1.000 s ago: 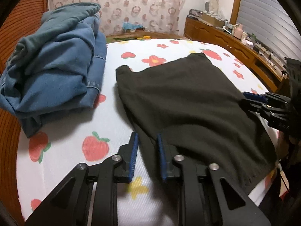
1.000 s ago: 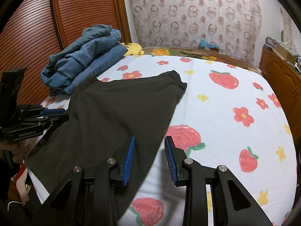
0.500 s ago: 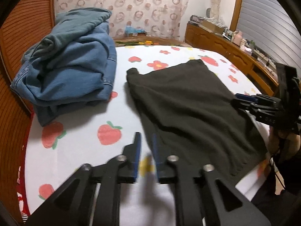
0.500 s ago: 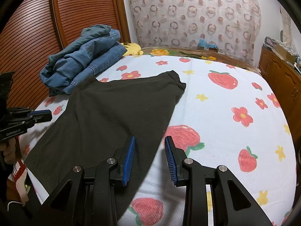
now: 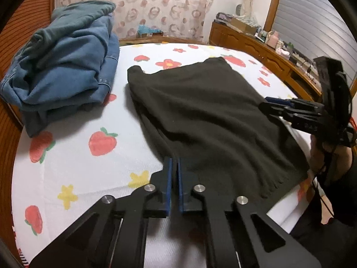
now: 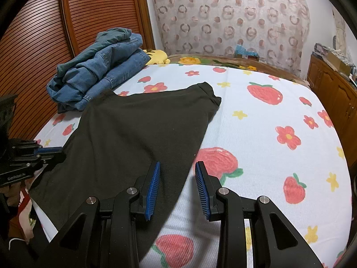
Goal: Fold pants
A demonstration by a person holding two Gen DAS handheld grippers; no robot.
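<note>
My left gripper (image 5: pixel 174 167) has its fingers pressed almost together at the near edge of the black pants (image 5: pixel 212 120); whether cloth is caught, I cannot tell. My right gripper (image 6: pixel 177 178) is spread above their right edge. The pants lie flat on the bedsheet (image 6: pixel 279 111), further folds apparently remaining. Beyond, folded jeans (image 5: pixel 64 67) are stacked.

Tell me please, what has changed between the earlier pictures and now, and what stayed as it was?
The left gripper narrowed its fingers from open to almost shut at the near left edge of the black pants; whether cloth is pinched cannot be seen. Unchanged: the right gripper stays open over the pants' right edge, and the pants lie flat on the strawberry sheet beside the jeans pile.
</note>
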